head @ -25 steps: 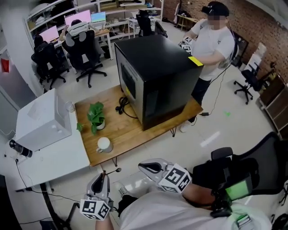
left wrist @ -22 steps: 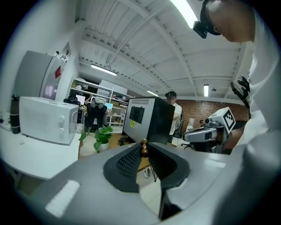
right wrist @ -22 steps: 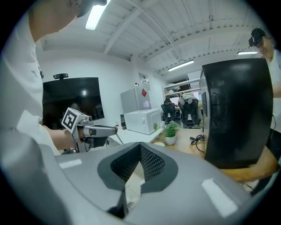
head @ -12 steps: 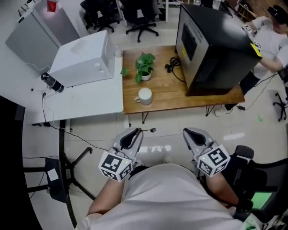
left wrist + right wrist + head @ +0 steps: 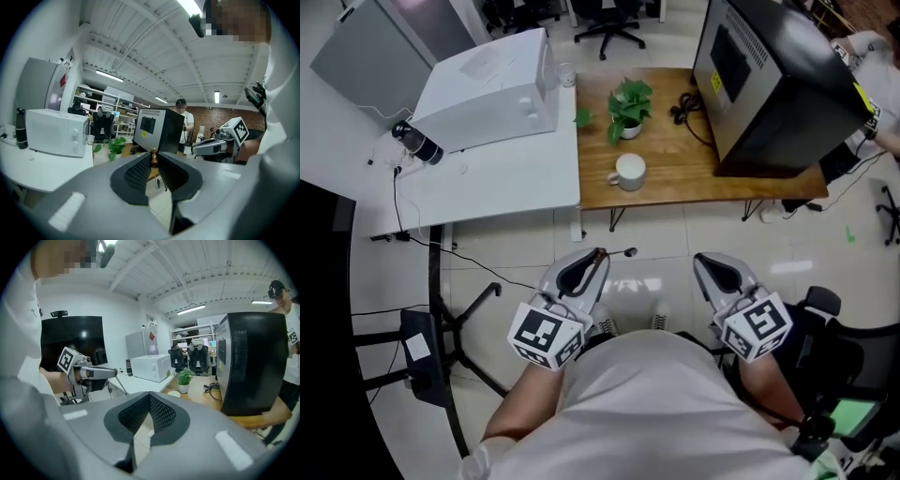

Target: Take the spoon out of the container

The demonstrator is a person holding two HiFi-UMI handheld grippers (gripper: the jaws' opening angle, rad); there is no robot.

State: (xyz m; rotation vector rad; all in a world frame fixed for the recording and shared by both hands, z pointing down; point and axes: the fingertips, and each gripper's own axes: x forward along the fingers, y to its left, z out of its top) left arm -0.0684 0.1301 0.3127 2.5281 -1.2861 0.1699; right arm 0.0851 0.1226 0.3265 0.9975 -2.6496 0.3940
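Note:
My left gripper (image 5: 596, 255) hovers over the floor, short of the wooden table (image 5: 675, 178), and is shut on the spoon (image 5: 622, 252). The spoon's thin shaft and dark end stick out to the right of the jaw tips. In the left gripper view a brown knobbed end of the spoon (image 5: 153, 158) shows, pinched between the pads. The white cup (image 5: 630, 171) stands on the wooden table near its front edge, well ahead of both grippers. My right gripper (image 5: 706, 260) is level with the left one, shut with nothing in it; its pads meet in the right gripper view (image 5: 150, 396).
A potted plant (image 5: 630, 105) stands behind the cup, and a large black box (image 5: 769, 75) with a cable takes the table's right half. A white table (image 5: 487, 178) with a microwave (image 5: 487, 89) adjoins on the left. Another person stands at the far right (image 5: 874, 56). Floor cables run left (image 5: 441, 272).
The head view has swung so the tables now lie straight ahead and a little closer. Both grippers stay side by side near my body, the left still holding the spoon.

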